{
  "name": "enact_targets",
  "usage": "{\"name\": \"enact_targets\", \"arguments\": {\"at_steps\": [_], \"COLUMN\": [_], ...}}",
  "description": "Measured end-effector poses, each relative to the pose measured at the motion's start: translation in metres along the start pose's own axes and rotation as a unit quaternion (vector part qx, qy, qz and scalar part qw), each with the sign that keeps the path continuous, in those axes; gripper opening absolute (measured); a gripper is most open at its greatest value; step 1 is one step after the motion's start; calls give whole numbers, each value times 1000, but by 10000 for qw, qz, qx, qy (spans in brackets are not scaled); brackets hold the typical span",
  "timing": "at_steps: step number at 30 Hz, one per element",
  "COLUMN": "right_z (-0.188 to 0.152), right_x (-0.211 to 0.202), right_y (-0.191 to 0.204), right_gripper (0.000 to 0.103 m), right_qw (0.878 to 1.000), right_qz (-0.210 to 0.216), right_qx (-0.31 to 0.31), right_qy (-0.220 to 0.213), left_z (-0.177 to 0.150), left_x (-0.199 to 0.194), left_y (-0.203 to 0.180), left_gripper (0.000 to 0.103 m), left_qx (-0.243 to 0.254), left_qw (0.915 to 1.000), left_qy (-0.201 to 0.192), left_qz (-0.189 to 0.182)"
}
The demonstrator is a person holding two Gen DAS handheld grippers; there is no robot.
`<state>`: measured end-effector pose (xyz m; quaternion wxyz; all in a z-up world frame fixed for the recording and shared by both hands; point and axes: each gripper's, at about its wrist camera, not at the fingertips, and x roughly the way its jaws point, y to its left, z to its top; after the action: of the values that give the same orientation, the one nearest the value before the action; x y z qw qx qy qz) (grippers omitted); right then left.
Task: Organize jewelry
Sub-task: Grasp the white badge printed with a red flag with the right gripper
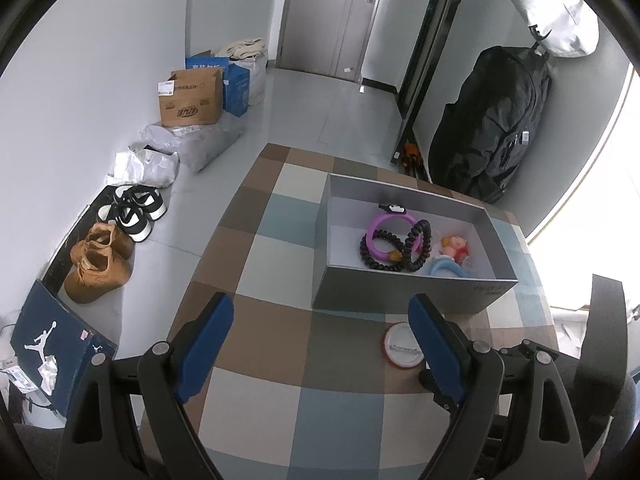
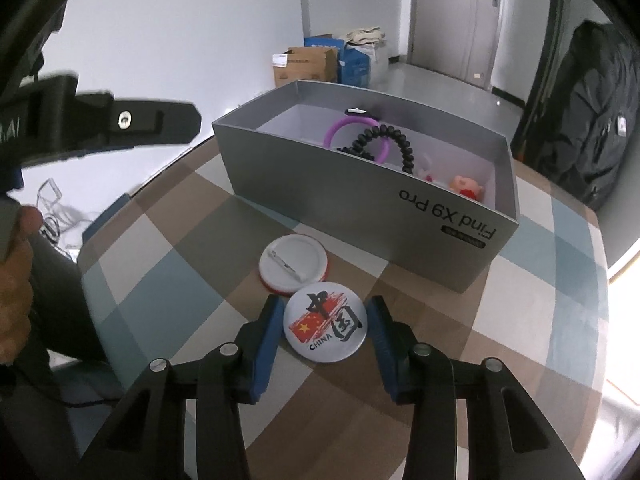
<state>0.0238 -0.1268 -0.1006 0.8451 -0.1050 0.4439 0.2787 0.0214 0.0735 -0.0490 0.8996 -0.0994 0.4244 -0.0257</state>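
The right tool [image 2: 325, 330] brackets the round white China-flag pin badge [image 2: 325, 325] on the checked table [image 2: 160, 280], blue pads at its rim, no firm grip visible. The left tool [image 1: 320, 344] hangs wide, empty. Risk: the thin badge slides or tips against the face-down badge [image 2: 290, 262] touching it, missing the grey box [image 2: 360, 200].

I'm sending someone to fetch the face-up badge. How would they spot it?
On the checked tablecloth, just in front of the grey box, two round badges touch. Take the nearer badge, between the right gripper fingers: flag and "CHINA" showing, unlike the pin-side-up badge.
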Motion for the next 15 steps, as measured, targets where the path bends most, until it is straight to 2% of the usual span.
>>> {"name": "enact_targets", "arguments": {"at_steps": [15], "right_z": [0], "right_x": [-24], "right_y": [-42], "right_gripper": [42], "right_qw": [9953], "right_qz": [204], "right_qx": [918], "right_qy": [-240], "left_z": [-3], "left_x": [7], "left_y": [-14], "left_gripper": [86], "left_qx": [193], "left_qw": [9997], "left_qy": [113], "left_qz": [41]}}
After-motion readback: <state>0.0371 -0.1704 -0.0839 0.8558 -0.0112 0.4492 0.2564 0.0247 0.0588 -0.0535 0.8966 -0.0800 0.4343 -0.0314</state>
